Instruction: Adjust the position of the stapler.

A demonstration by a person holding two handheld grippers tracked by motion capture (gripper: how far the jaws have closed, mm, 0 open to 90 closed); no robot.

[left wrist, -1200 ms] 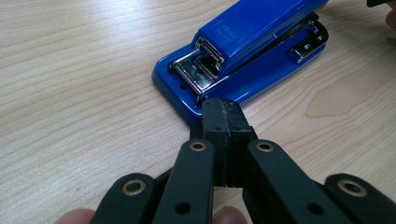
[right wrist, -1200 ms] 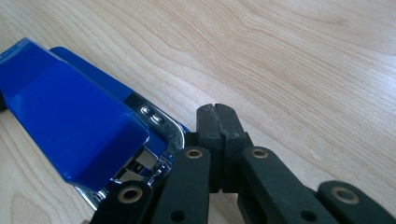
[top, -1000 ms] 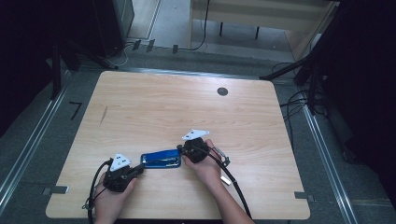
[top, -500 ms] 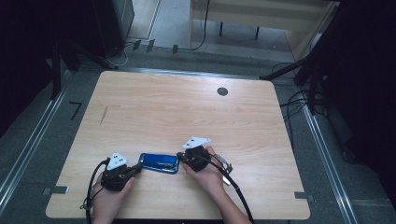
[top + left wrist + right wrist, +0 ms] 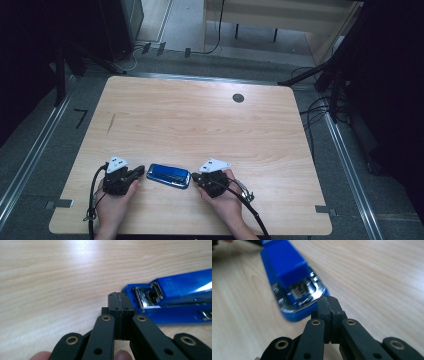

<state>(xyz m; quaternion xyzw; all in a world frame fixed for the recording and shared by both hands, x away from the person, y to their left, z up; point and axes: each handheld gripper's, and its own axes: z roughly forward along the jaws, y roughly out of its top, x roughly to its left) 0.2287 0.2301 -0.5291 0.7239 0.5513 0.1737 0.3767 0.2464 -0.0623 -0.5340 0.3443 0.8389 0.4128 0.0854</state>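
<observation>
**Stapler pushed between two tools**

Slid toward the near edge since a second ago: blue stapler and right tool, now closer to the person. Left tool kept about where it was. Both tools squeezed together, holding nothing. Lying flat on the table, tips at each end of the stapler, touching or just beside it. Cannot tell which.

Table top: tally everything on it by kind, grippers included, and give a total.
Blue stapler: 1
Black two-jaw grippers: 2, the left gripper and the right gripper, both with jaws shut, one at each end of the stapler
Total: 3
</observation>
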